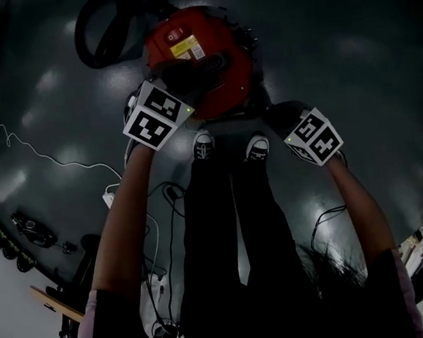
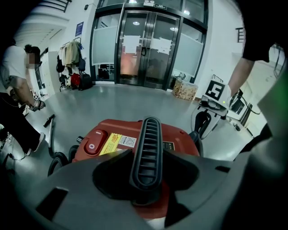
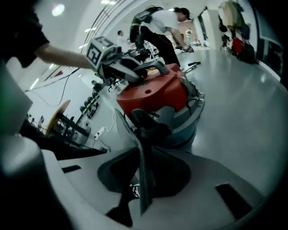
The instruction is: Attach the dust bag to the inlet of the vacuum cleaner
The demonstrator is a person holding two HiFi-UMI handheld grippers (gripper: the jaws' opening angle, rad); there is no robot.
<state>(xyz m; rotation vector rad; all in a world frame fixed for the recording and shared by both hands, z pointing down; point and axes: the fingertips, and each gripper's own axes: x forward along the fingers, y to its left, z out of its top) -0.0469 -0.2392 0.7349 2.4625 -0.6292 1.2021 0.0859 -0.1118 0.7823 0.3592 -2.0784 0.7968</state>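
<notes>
The red vacuum cleaner (image 1: 205,51) stands on the floor in front of the person's feet. My left gripper (image 2: 146,182) is shut on the black ribbed handle (image 2: 146,148) on top of its red lid (image 2: 117,139). In the right gripper view, the lid (image 3: 155,96) is tilted up off the grey base (image 3: 189,121), with the left gripper (image 3: 135,67) on its handle. My right gripper (image 3: 144,173) is low at the vacuum's side. A thin grey plate (image 3: 141,157) stands edge-on between its jaws, with dark gaps on both sides. I cannot tell whether the plate belongs to the dust bag.
A black hose (image 1: 100,34) curls behind the vacuum. Thin cables (image 1: 48,153) and a power strip (image 1: 111,198) lie on the floor at the left. Another person (image 2: 18,90) stands at the far left, in front of glass doors (image 2: 148,49).
</notes>
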